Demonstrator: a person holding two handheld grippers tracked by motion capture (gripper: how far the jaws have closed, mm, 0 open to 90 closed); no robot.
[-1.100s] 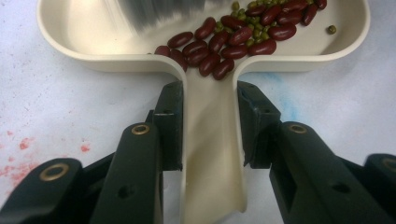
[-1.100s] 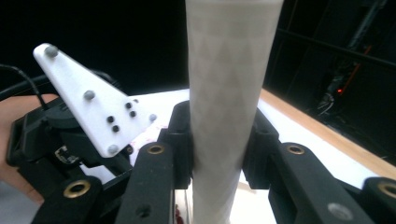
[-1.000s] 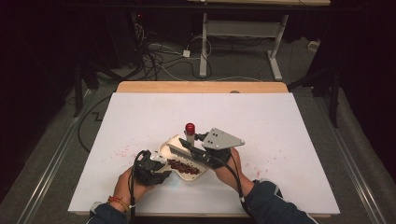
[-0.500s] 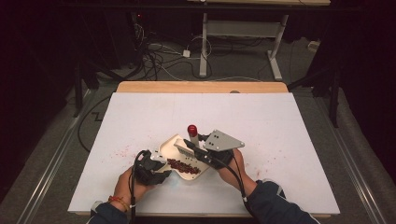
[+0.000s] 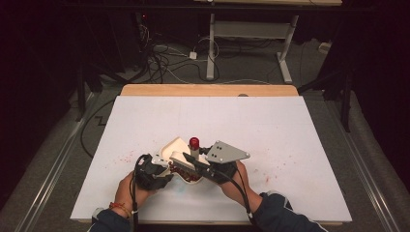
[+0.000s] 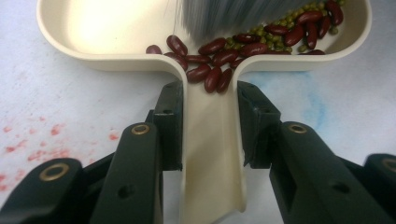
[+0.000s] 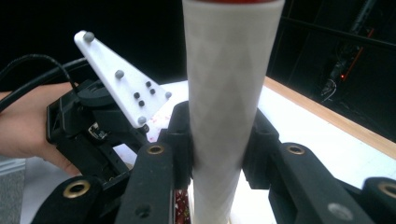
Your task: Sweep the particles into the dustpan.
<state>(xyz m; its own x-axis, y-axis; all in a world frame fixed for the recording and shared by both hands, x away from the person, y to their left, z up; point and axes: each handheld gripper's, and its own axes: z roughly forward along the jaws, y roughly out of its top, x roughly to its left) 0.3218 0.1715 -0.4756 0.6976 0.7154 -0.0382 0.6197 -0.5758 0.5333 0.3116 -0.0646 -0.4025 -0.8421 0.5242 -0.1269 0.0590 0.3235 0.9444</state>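
A cream dustpan (image 5: 173,146) lies on the white table near its front edge. My left gripper (image 6: 210,119) is shut on the pan's narrow handle (image 6: 212,158). Red kidney beans (image 6: 219,51) and small green beans (image 6: 285,21) lie in the pan and at the mouth of the handle. My right gripper (image 7: 218,140) is shut on a brush's white handle (image 7: 226,88), which stands nearly upright with a red tip (image 5: 194,142). The brush's grey bristles (image 6: 224,16) reach down into the pan among the beans. In the high view the left gripper (image 5: 155,170) and right gripper (image 5: 199,163) sit close together.
Faint red stains (image 5: 126,156) mark the white table top (image 5: 270,121) left and right of the pan, and a pale blue smear (image 6: 308,100) lies beside the handle. A wooden strip (image 5: 208,90) edges the far side. Cables and desk legs (image 5: 211,48) are on the floor beyond.
The brush's red tip has shifted a little towards the person. The left hand and the pan handle have stayed where they were.
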